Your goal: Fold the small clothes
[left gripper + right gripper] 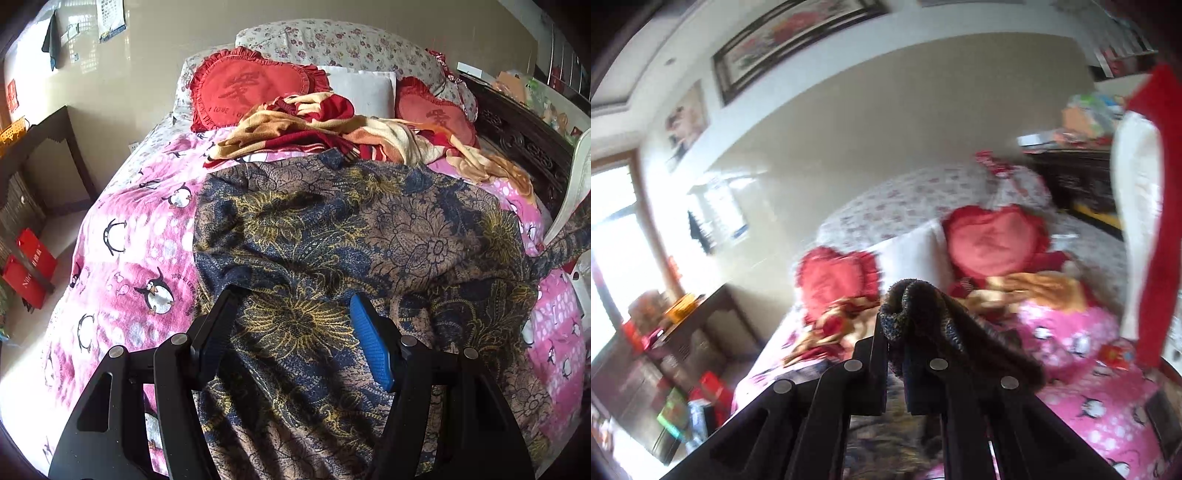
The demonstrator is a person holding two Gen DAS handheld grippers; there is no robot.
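Jaws of left gripper (293,310) wide apart, empty, above the patterned cloth (332,236) spread mid-bed (122,229). Right gripper (895,332) clamped on a bunched cloth edge, lifted off the bed.

"I LOVE YOU" on red heart cushion (242,90)

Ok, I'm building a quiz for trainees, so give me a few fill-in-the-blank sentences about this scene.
1. The right gripper is shut on a bunch of the dark ____ garment.
2. The left gripper hovers over it with its jaws ____.
3. The pink bedspread is printed with ____.
4. The two red cushions are ____-shaped.

Missing words: floral; open; penguins; heart
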